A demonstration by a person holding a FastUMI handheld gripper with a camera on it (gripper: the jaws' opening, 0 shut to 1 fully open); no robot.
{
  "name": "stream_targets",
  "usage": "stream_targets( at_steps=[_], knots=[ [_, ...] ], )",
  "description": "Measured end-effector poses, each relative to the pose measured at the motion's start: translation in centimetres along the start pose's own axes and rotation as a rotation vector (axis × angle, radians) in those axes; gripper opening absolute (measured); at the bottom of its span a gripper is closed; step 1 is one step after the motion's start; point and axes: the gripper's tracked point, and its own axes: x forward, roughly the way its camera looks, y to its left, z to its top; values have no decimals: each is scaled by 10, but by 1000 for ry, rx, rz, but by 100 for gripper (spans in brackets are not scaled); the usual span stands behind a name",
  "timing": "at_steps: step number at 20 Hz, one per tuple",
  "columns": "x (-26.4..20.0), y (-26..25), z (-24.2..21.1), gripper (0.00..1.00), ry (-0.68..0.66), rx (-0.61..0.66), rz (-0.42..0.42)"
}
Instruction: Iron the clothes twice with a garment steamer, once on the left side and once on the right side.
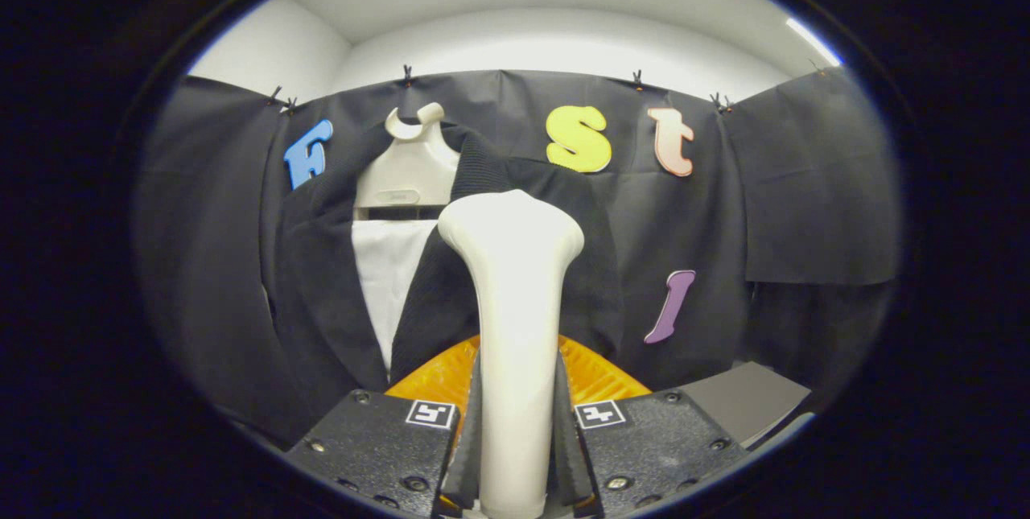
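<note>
Your gripper (515, 455) has both fingers (469, 438) pressed against the handle of the garment steamer (515, 294), one on each side of the cream shaft, which rises straight ahead between them and flares into the head near the top.

The hold sits low on the handle. Judged from its smooth moulded shell, the steamer is rigid but likely slick, and top-heavy (the wide head stands well above your grip), so expect it to want to pivot in the pads if you tilt it quickly.

The dark jacket (322, 278) hangs on a cream hanger (410, 165) just beyond the steamer head, with a white shirt panel (386, 269) showing between its lapels. The head overlaps the right-hand lapel; whether it touches the cloth cannot be told. The fabric looks soft and free-hanging, so it will likely swing away under pressure. Keep strokes light.
</note>
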Motion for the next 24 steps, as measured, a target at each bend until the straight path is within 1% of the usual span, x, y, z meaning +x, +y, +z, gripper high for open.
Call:
stream_targets(
  at_steps=[4, 10, 15, 24],
  knots=[
    [11, -8, 13, 41, -16, 21, -26],
    [14, -7, 4, 41, -8, -14, -38],
    [6, -5, -19, 41, 19, -39, -27],
    [-14, -11, -77, 41, 98, -58, -38]
  ],
)
